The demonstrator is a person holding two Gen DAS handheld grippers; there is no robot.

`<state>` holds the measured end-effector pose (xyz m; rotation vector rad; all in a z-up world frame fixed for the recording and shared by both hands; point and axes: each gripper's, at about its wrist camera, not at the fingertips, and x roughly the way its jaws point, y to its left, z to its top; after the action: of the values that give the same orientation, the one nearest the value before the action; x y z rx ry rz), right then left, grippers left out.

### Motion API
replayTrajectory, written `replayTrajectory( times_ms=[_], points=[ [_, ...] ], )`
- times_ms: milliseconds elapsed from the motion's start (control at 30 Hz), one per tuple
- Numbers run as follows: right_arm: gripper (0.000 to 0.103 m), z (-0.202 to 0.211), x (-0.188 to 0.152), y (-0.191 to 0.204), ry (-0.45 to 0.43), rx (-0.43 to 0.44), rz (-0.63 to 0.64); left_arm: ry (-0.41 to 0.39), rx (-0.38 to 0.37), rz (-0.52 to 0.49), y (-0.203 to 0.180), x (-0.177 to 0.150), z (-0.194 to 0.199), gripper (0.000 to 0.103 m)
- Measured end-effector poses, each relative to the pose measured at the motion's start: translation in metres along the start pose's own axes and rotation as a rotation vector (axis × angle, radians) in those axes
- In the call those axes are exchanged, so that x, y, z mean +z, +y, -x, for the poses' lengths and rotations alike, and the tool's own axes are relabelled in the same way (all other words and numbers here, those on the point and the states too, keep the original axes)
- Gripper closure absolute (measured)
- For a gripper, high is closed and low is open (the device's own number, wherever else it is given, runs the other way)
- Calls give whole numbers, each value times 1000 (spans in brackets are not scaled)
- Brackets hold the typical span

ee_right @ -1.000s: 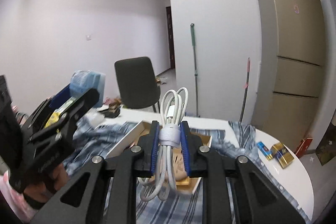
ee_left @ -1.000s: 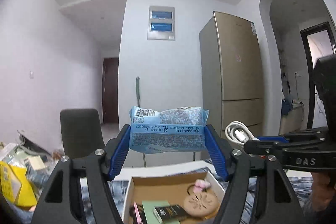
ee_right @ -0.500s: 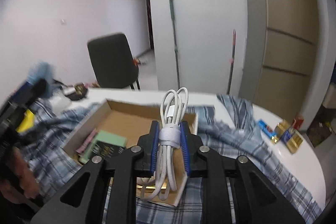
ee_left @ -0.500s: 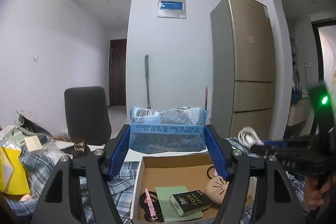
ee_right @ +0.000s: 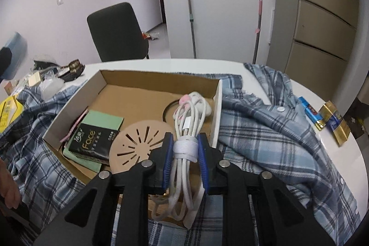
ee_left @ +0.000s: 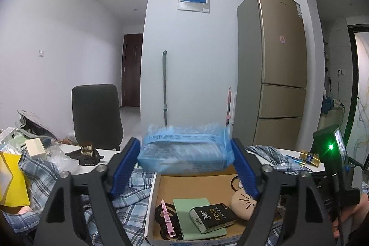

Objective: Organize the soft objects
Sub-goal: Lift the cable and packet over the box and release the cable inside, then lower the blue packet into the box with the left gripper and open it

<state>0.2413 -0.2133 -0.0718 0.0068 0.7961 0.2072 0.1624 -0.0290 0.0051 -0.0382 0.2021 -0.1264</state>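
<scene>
A blue plastic packet (ee_left: 184,151), blurred by motion, sits between the fingers of my left gripper (ee_left: 185,141), over the far end of an open cardboard box (ee_left: 152,200). The jaws are opening and the blue pads stand just clear of the packet's ends. My right gripper (ee_right: 185,137) is shut on a white coiled cable (ee_right: 190,112) bound with a white strap, and it tilts down over the box (ee_right: 101,75) near its right wall. In the box lie a green pad (ee_right: 103,118), a black tissue pack (ee_right: 88,140), a beige slotted disc (ee_right: 136,142) and hair ties.
A blue plaid shirt (ee_right: 265,130) is spread under and around the box on the white table. Gold and blue packs (ee_right: 332,119) lie at the right edge. A yellow bag (ee_left: 11,179) and clutter fill the left. A dark chair (ee_right: 117,31) stands behind.
My left gripper came down over the box and its jaws widened; the packet, sharp and clamped before, is now blurred and a little lower. My right gripper sank and tipped toward the box with the cable.
</scene>
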Motion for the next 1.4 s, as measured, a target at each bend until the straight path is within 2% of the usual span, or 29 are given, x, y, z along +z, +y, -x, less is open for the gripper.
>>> replayTrajectory(
  times_ms=[133,200,267,300,367,433,567,667,733,767,833,967,1000,1133,1267,1400],
  points=[
    [77,-2,-2,-1,8,3,-4,42,-5,-2,0,-4,-7,14],
    [71,-2,-1,-1,10,20,-5,56,-9,4,1,-5,-9,11],
    [56,-1,-1,1,11,44,2,56,-5,17,2,-5,-10,0],
    [52,0,-1,3,5,46,8,45,-1,25,4,-5,-8,0],
    [38,6,0,7,-23,27,23,26,11,27,5,-3,-5,0],
    [31,18,3,7,-76,15,24,10,17,29,5,-1,-2,0],
    [23,45,12,-1,-154,36,-24,-22,20,30,5,9,9,0],
    [21,71,18,1,-233,12,-1,-76,19,-11,-2,21,25,0],
    [19,85,21,4,-269,4,14,-72,10,-31,-5,26,32,0],
    [19,91,22,5,-275,12,15,-49,5,-36,-6,27,33,0],
    [19,99,21,9,-265,41,26,48,-3,-42,-4,26,31,0],
    [18,112,10,20,-264,36,91,330,60,-40,4,8,14,0],
    [18,114,6,23,-264,38,101,374,66,-28,8,1,11,0],
    [16,112,-5,25,-251,53,99,518,84,-13,17,-26,-1,0],
    [16,100,-12,28,-236,44,111,667,35,21,20,-46,-21,0],
    [16,90,-17,28,-210,53,110,754,-5,3,15,-57,-35,0]
  ],
)
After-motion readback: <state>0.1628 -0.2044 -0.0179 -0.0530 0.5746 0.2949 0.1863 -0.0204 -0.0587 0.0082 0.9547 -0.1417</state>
